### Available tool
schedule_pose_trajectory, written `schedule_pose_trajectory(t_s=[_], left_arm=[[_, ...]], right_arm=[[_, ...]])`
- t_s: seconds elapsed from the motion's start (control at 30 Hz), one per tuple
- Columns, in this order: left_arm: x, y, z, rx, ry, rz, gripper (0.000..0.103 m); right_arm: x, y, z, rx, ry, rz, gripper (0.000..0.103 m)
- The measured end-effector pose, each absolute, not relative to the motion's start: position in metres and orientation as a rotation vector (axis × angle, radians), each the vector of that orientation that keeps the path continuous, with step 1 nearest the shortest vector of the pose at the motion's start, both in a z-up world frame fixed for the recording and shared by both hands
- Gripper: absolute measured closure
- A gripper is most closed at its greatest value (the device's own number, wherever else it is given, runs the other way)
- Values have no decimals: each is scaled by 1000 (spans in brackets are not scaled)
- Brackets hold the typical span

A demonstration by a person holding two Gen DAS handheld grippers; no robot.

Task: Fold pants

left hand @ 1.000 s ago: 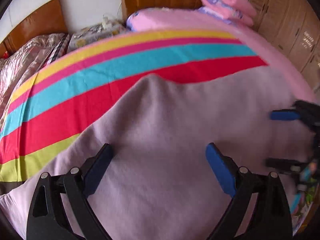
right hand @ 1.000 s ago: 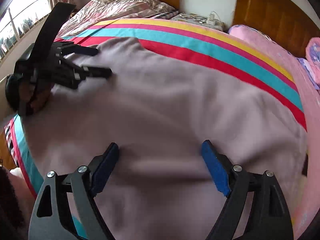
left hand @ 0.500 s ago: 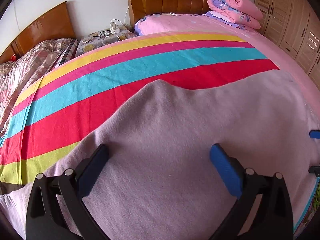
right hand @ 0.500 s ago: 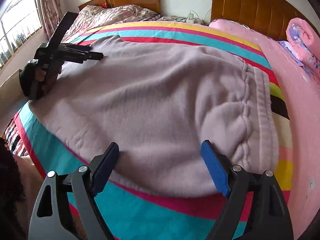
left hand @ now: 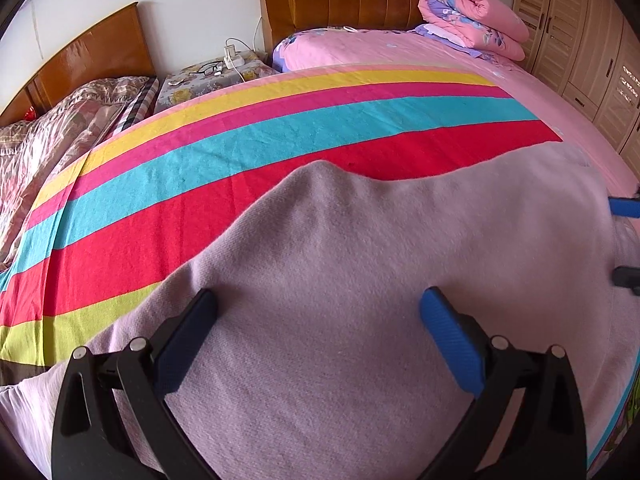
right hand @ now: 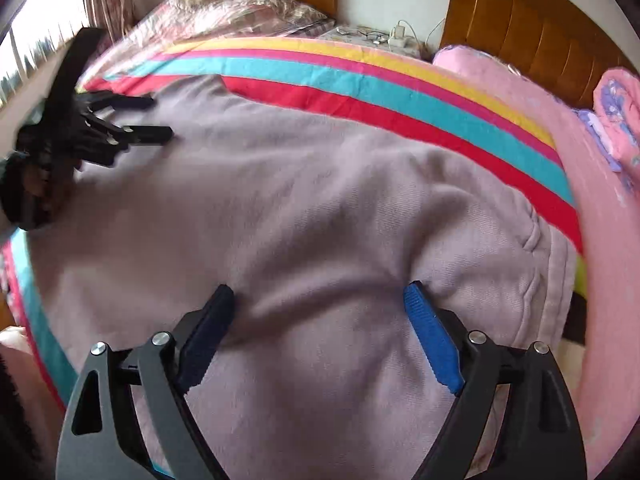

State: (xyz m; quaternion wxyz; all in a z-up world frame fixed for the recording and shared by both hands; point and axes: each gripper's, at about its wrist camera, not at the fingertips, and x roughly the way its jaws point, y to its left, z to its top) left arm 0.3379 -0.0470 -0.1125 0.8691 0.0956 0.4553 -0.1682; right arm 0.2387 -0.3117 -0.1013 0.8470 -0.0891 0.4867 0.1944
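Observation:
Lilac fleece pants (left hand: 360,240) lie spread across a striped blanket (left hand: 240,152) on the bed. My left gripper (left hand: 318,300) hovers open just above the fabric, nothing pinched. In the right wrist view the pants (right hand: 300,180) fill the middle, with the gathered waistband (right hand: 536,280) at the right. My right gripper (right hand: 320,300) is over rumpled cloth close to the waistband; its jaws are opening wide and the pads do not press on the fabric. The left gripper (right hand: 150,117) shows at the far left, and the right gripper (left hand: 626,240) at the right edge.
A rolled pink quilt (left hand: 472,12) lies at the head of the pink bed. A nightstand (left hand: 208,76) with cables stands between two wooden headboards. Wardrobe doors (left hand: 580,40) line the right wall. A second bed with a patterned cover (left hand: 60,128) is at the left.
The right gripper drew back to the pants' near edge, then came forward over the cloth by the waistband. The left gripper has hardly moved.

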Motion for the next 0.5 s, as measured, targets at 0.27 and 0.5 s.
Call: schedule_pose_trajectory(t_s=[0.27, 0.5], left_arm=[[338, -48, -113, 197, 953, -351, 1], [337, -47, -112, 198, 953, -351, 1]], right_arm=[[196, -325, -77, -175, 1001, 404, 18], [169, -326, -89, -259, 1037, 342, 18]])
